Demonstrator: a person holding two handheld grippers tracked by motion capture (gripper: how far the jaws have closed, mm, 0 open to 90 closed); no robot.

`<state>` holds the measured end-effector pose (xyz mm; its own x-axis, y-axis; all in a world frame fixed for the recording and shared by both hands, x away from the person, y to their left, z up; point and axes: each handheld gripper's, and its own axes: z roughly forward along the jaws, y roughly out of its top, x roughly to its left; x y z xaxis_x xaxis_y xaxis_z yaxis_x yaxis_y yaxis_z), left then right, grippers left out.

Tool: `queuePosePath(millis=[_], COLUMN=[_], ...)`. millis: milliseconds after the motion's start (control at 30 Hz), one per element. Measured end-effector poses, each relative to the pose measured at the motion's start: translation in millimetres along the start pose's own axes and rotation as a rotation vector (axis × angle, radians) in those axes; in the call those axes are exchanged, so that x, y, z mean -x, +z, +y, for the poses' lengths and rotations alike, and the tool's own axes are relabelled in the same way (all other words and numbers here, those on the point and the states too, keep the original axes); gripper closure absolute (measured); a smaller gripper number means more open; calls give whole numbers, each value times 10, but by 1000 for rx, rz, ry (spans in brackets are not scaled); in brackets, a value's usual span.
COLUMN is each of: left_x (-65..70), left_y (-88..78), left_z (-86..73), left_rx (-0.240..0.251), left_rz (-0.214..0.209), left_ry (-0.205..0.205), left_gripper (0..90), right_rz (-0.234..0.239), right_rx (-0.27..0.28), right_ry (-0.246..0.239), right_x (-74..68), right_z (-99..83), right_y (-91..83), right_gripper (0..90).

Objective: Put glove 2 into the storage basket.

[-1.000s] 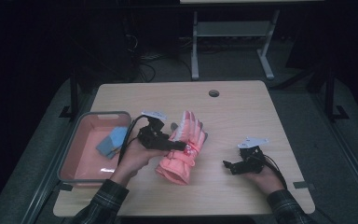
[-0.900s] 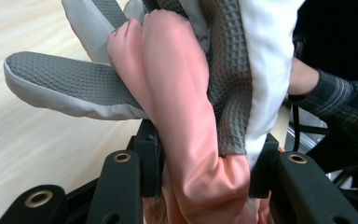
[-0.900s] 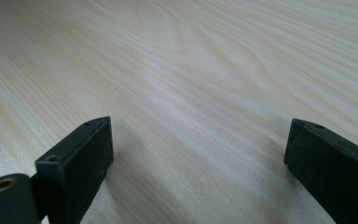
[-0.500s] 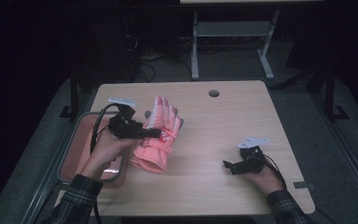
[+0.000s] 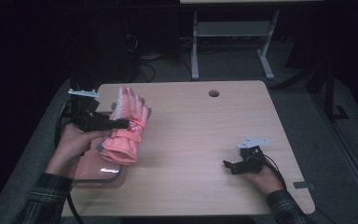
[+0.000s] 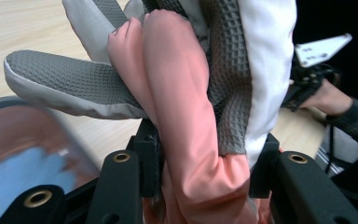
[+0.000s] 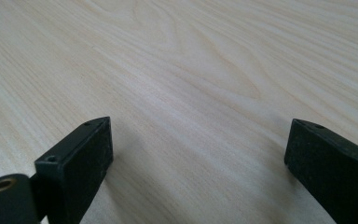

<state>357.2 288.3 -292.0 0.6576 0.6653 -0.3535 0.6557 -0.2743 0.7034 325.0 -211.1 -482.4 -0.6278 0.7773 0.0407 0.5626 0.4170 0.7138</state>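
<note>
A salmon-pink winter glove (image 5: 127, 123) with white and grey fingers hangs in the air over the table's left edge. My left gripper (image 5: 121, 124) is shut on its middle. In the left gripper view the glove (image 6: 186, 93) bulges up between the two black jaws, its grey textured palm and thumb spreading to the left. Below it lies a pink tray (image 5: 93, 169) with a blue object (image 6: 23, 170) inside. My right gripper (image 5: 227, 165) rests low over the table at the right, open, and in the right gripper view its fingertips (image 7: 77, 154) stand wide apart over bare wood.
The light wooden table (image 5: 200, 130) has a round cable hole (image 5: 214, 93) near its far edge. A white desk frame (image 5: 228, 32) stands on the dark floor behind. The other hand and its gripper (image 6: 314, 77) appear far off in the left gripper view.
My left gripper has carried the glove leftward from the table's middle to above the pink tray and raised it. The right gripper has stayed put.
</note>
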Motion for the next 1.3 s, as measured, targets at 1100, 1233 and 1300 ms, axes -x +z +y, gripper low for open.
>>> queuePosePath(millis=[1100, 1233, 1300], left_x=[-894, -924, -922], left_y=[288, 279, 275], left_z=[-832, -867, -865], left_rx=[-117, -101, -96], left_rz=[133, 119, 126], left_ry=[-169, -186, -186], left_gripper=[532, 433, 341], right_rz=[-10, -10, -10], right_rx=[1, 2, 0], right_ry=[10, 4, 8], right_x=[7, 12, 9], right_z=[4, 3, 3], right_y=[1, 3, 1], right_gripper=[72, 71, 71])
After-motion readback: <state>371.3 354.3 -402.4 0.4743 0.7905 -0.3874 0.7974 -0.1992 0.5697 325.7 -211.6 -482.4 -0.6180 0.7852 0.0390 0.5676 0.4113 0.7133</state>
